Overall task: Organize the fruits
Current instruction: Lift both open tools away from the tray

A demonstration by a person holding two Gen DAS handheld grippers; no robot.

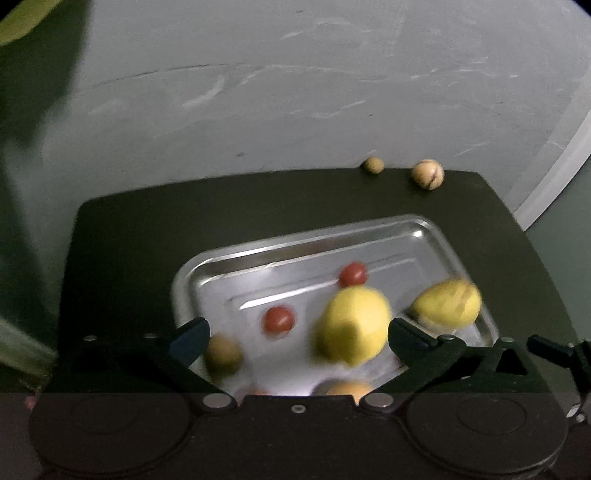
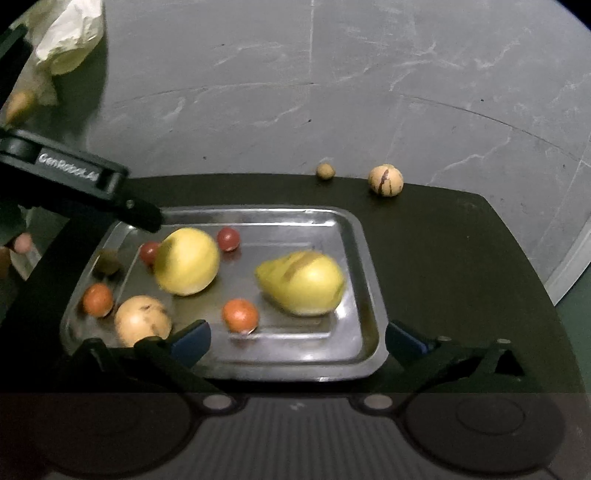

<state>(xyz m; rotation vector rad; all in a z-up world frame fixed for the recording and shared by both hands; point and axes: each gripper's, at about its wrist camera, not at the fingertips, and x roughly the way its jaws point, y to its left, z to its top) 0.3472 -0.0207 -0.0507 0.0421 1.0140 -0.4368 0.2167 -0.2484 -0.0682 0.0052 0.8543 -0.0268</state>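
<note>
White lettering on the left gripper (image 2: 146, 218), seen from the right wrist view, reads "GenRobot.AI"; no other writing shows.

The metal tray (image 2: 365, 266) sits on a dark table (image 2: 461, 258), its near rim close to the table's front edge and open dark surface to its right and behind it. In the tray lie a round yellow fruit (image 2: 187, 261), a striped yellow fruit (image 2: 301, 283), a pale tan fruit (image 2: 142, 320), several small red-orange fruits (image 2: 240, 314) and a small dull green one (image 2: 107, 261) on the left rim. Two more fruits rest at the table's far edge, well apart from the tray: a small tan ball (image 2: 325, 171) and a larger pale striped ball (image 2: 385, 180).

The left gripper (image 1: 297, 332) hovers above the tray with its jaws spread wide and empty. The right gripper (image 2: 297, 338) hangs over the tray's near rim, jaws likewise apart and holding nothing.

The left wrist view is motion-blurred, so the fruits there smear. A crumpled pale bag (image 2: 68, 33) at the upper left is cut off, and a fingertip (image 2: 23, 243) peeks in at the left edge.
</note>
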